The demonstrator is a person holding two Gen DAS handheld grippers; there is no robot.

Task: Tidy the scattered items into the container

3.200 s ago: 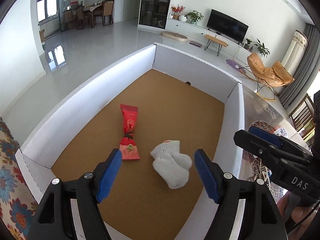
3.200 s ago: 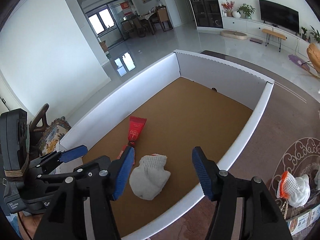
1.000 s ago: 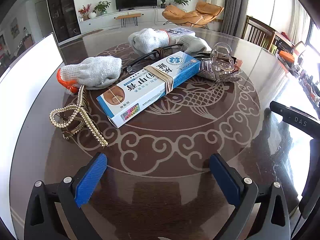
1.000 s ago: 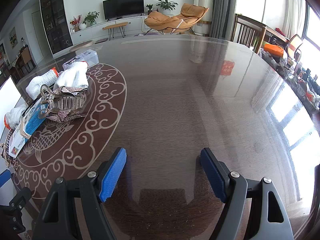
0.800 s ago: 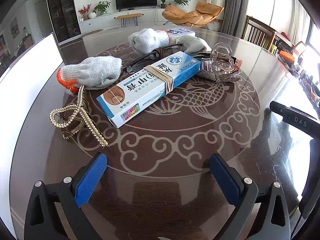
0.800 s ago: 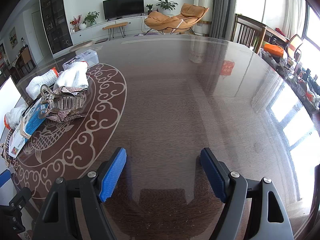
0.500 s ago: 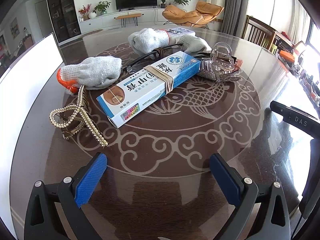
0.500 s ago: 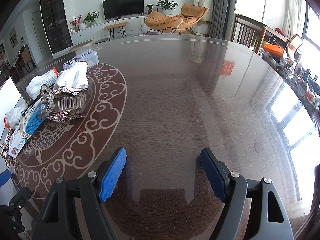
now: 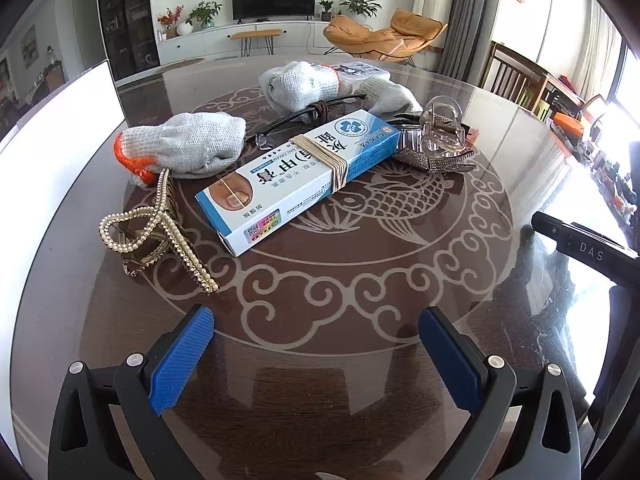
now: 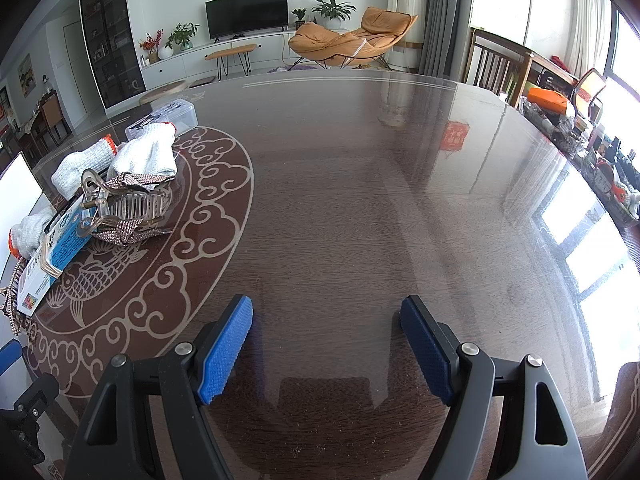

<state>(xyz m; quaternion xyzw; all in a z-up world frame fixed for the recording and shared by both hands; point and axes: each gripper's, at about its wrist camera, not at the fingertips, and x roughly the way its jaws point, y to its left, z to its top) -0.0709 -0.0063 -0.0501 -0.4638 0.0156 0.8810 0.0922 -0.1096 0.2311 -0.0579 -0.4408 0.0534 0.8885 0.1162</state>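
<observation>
the white wall of the container [image 9: 60,120] stands at the left edge of the round worktop [image 9: 320,280], apart from the scattered items. nearest that edge lies a pearl hair clip [image 9: 160,232], with a rolled grey glove with an orange cuff [image 9: 192,144] just behind it, touching its tip. a blue and white box [image 9: 300,172], bound with rubber bands, lies slanted on the fish pattern in the middle of the worktop. behind the box are a pair of glasses [image 9: 304,116] and more rolled gloves [image 9: 304,84], with a clear plastic case [image 9: 362,72] toward the far edge. to the right of the box, touching its far end, sits a clear rhinestone claw clip [image 9: 436,140].

the left gripper [image 9: 316,344] hovers low at the near edge, jaws released wide and holding nothing, well short of the items. the right gripper [image 10: 326,332] is over the bare right side of the worktop, jaws likewise released and empty, the items well off to its left.
</observation>
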